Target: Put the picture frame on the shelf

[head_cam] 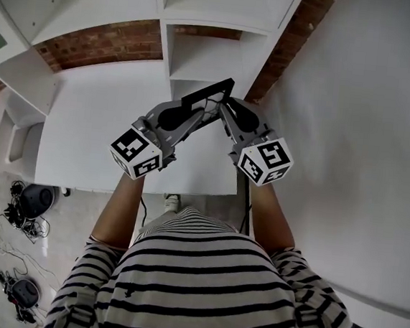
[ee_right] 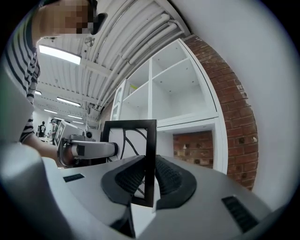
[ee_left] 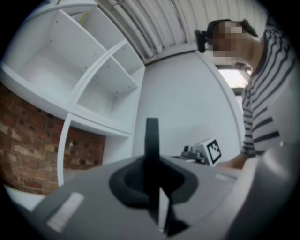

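Picture frame [head_cam: 208, 89] in air at 12 o'clock, just before shelf [head_cam: 208, 55], not yet placed. Left gripper [head_cam: 192, 115] and right gripper [head_cam: 226, 110] both clamped on opposite frame edges. Frame likely light, stiff, thin, maybe fragile; pinch rails only.

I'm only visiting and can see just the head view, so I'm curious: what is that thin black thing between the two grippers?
Observer: It's a black picture frame. The right gripper view looks at it from the front, and the print inside it is white with black curved lines.
Operator: Are both grippers actually holding it, or is one just next to it?
Observer: Both are holding it. The right gripper has its jaws shut on one side bar. The left gripper has its jaws shut on the opposite bar, which its own view shows edge-on as a thin dark strip.
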